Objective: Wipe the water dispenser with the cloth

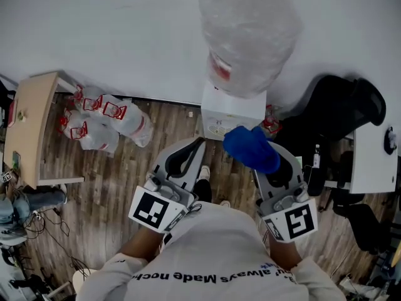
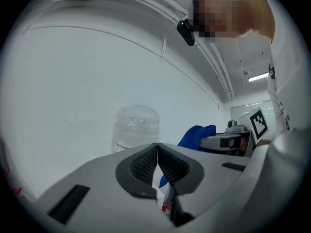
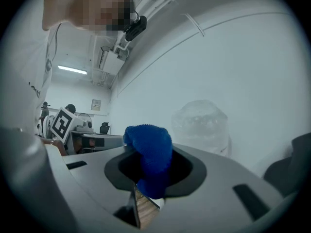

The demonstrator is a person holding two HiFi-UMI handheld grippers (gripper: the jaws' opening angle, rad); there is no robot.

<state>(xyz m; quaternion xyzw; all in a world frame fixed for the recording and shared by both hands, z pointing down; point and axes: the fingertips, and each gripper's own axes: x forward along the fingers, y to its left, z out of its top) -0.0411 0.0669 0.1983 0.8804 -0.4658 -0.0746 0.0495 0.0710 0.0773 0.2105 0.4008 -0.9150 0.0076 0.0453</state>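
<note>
My right gripper (image 1: 262, 163) pinches the blue cloth (image 1: 251, 148), bunched forward for wiping; my left gripper (image 1: 185, 160) is pressed together, empty; the water dispenser (image 1: 232, 113) stands just ahead against the wall.

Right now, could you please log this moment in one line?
right tool: shut on blue cloth | left tool: shut, empty | water dispenser: ahead, cloth not touching
</note>
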